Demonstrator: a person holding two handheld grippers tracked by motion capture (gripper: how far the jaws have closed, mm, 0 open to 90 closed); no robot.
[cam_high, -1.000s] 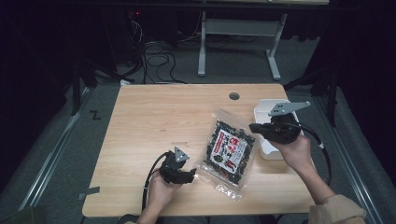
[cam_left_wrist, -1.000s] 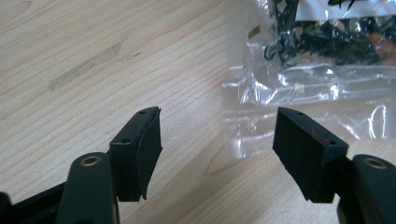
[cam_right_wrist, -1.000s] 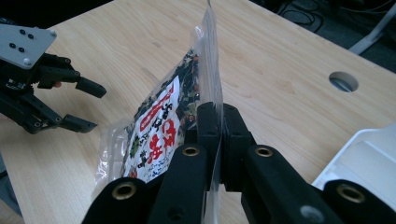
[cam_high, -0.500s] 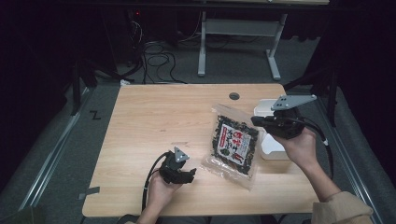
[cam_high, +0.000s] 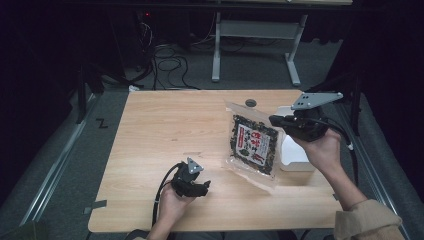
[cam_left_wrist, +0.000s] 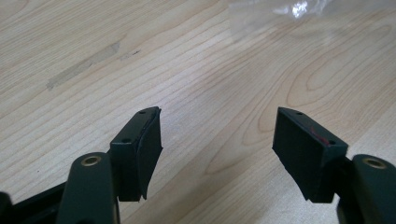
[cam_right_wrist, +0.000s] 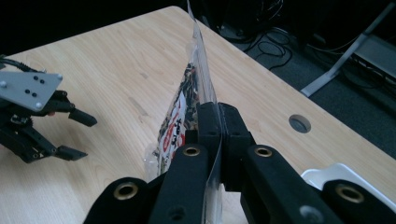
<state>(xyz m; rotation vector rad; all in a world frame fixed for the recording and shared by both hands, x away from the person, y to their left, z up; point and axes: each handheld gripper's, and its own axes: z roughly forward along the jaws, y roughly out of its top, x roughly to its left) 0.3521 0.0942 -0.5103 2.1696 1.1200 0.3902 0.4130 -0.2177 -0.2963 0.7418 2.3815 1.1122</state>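
The right gripper (cam_high: 280, 121) is clamped on the bag's (cam_high: 253, 144) edge, holding it tilted above the table (cam_high: 150, 130), beside the white tray (cam_high: 292, 155). At the near left, the left gripper (cam_high: 202, 186) rests with jaws apart, holding nothing.

We see a clear bag (cam_high: 254, 145) with dark, speckled contents and a red-and-white label (lettering too small to read). Both grippers, left gripper (cam_high: 204, 187) and right gripper (cam_high: 274, 120), are black with grey plates. The table (cam_high: 165, 130) is pale wood grain, and the tray (cam_high: 295, 155) at right is white.
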